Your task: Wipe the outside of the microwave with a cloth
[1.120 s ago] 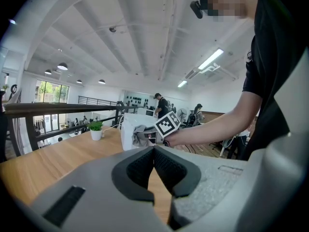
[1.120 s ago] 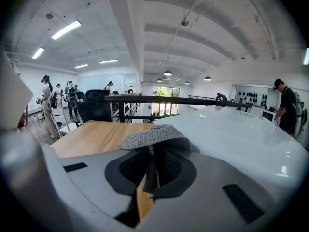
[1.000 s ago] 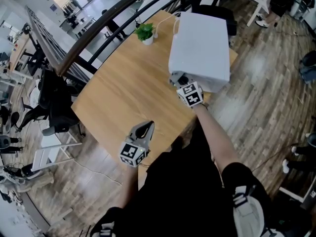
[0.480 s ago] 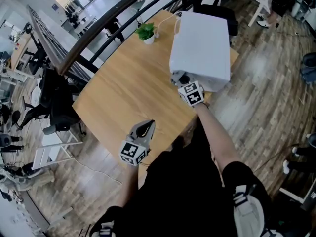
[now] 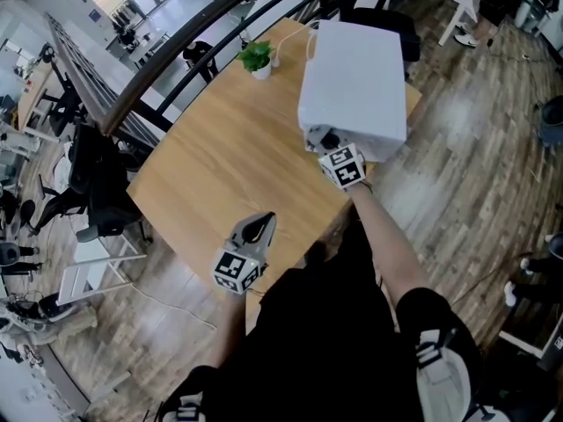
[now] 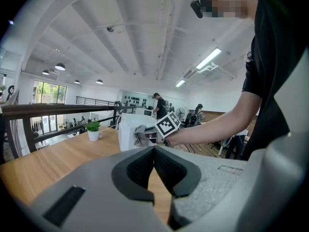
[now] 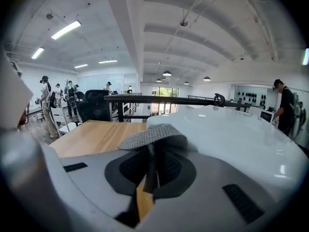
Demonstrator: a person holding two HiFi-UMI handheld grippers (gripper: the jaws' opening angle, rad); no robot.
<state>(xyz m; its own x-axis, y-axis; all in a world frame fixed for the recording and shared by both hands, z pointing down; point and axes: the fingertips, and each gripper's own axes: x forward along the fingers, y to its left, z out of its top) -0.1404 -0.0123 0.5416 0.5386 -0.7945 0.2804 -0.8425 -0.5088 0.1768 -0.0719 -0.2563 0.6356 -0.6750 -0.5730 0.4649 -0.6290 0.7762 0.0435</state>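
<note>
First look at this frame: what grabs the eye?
The big white microwave at the far right end of the wooden table, with the right claw pinching a grey cloth at its near end. The left claw hangs shut and empty over the table's near edge; a small potted plant stands left of the microwave.

— What kind of room is it?
— An open office with a grey-brown plank floor (image 5: 466,139). A pale wooden table (image 5: 220,156) stands beside a black railing (image 5: 176,55), with a small potted plant (image 5: 258,58) at its far edge.
— And overhead?
— A white beamed ceiling (image 7: 159,23), strip lights (image 7: 66,29), round lamps (image 7: 167,73), and daylight through far windows (image 7: 165,92)
</note>
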